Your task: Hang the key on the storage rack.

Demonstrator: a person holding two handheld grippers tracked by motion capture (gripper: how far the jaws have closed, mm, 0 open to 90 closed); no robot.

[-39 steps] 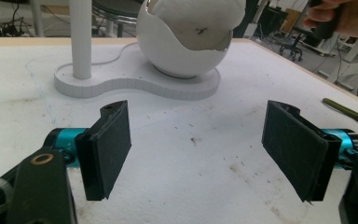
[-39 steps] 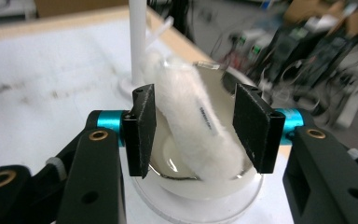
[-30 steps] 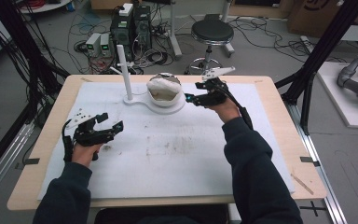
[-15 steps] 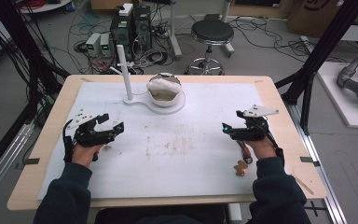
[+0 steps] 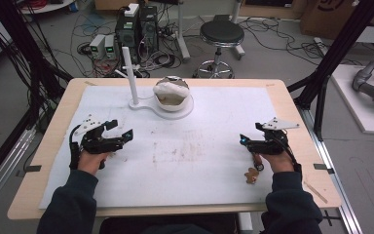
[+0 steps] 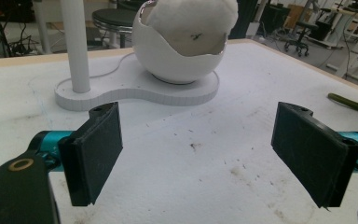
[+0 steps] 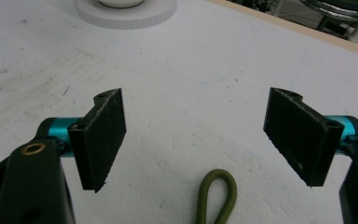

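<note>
My left gripper [image 5: 121,129] [image 6: 198,112] rests open over the left of the white mat [image 5: 199,161], and nothing is between its pads. My right gripper [image 5: 250,133] [image 7: 196,95] hovers low over the mat's right side. Its jaws have just been opening and now stand wide, with no grip on anything. An olive-green cord loop [image 7: 216,196] lies on the mat below the gap. A small brown piece [image 5: 251,176] lies just in front of the right hand. A white cracked egg-shaped bowl [image 5: 173,96] [image 6: 182,46] sits on a flat white stand [image 6: 135,88] with an upright post [image 5: 130,78].
The wooden table edge [image 5: 311,161] frames the mat. An olive stick with a brown end [image 6: 352,104] lies far right in the left gripper view. Behind the table are a black stool [image 5: 221,36], computer boxes [image 5: 136,29] and cables. Black frame posts stand at both sides.
My right gripper has moved from beside the egg-shaped bowl back to the front right of the mat and sunk lower. The brown piece now lies by that hand. The left gripper has stayed put.
</note>
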